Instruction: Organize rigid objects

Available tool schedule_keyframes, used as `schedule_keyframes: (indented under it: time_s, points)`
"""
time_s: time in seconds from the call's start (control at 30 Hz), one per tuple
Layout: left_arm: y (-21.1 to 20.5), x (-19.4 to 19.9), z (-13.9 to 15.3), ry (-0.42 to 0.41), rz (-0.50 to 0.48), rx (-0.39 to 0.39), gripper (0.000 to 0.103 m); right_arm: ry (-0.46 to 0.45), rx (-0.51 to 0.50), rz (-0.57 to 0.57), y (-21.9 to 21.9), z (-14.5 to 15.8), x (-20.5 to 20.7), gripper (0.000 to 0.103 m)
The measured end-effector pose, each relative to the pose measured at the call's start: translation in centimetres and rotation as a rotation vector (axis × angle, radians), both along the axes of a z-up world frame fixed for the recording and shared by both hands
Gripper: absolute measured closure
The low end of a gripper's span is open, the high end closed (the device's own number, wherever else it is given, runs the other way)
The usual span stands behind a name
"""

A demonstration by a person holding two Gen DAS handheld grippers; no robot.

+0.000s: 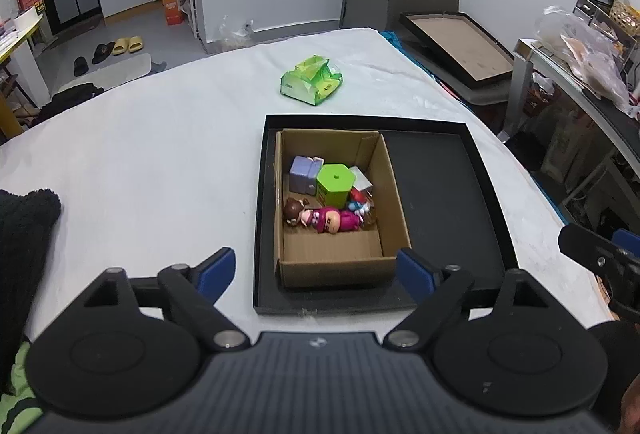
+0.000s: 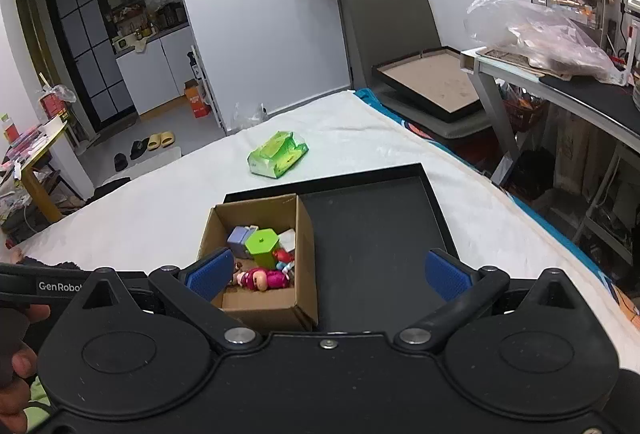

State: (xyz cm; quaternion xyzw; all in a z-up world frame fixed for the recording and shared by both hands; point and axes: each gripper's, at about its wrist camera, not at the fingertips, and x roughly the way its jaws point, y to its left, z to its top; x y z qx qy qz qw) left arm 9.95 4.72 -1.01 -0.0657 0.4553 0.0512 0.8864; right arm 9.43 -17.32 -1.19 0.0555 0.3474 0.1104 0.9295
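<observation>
A brown cardboard box (image 1: 384, 174) (image 2: 306, 234) sits in the left part of a shallow black tray (image 1: 440, 194) (image 2: 372, 242) on a white-covered surface. Inside lie a green hexagonal container (image 1: 335, 184) (image 2: 262, 246), a lilac block (image 1: 303, 174) (image 2: 239, 237), a pink doll (image 1: 328, 220) (image 2: 262, 279) and other small toys. My left gripper (image 1: 316, 270) is open and empty, held above the box's near edge. My right gripper (image 2: 328, 274) is open and empty, above the box's near right corner and the tray.
A green tissue pack (image 1: 312, 80) (image 2: 278, 154) lies farther back on the white surface (image 1: 160, 154). A chair holding a framed board (image 1: 456, 50) (image 2: 432, 82) and a cluttered desk (image 2: 560, 74) stand to the right. A dark cloth (image 1: 24, 234) lies at left.
</observation>
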Motion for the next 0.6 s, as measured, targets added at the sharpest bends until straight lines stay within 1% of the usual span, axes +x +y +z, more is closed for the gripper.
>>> schedule_keyframes:
  time_s: [0.17,0.37,0.5,0.6]
  points:
    - [-0.1,-1.6,0.3,-0.012,-0.004,0.001,0.014,-0.003,-0.047,-0.012,0.2,0.5,-1.4,0.0]
    - [-0.4,-3.6,0.9,-0.039,-0.024,-0.008,0.011,-0.015,-0.07,-0.003,0.2,1.0,-3.6,0.0]
    - [-0.9,-5.0,1.5,-0.057,-0.038,0.0,0.01,-0.016,-0.045,-0.007,-0.2,1.4,-4.7,0.0]
    - [-1.2,-5.9,1.9,-0.069,-0.04,0.005,0.009,-0.025,-0.054,-0.013,-0.3,1.7,-5.6,0.0]
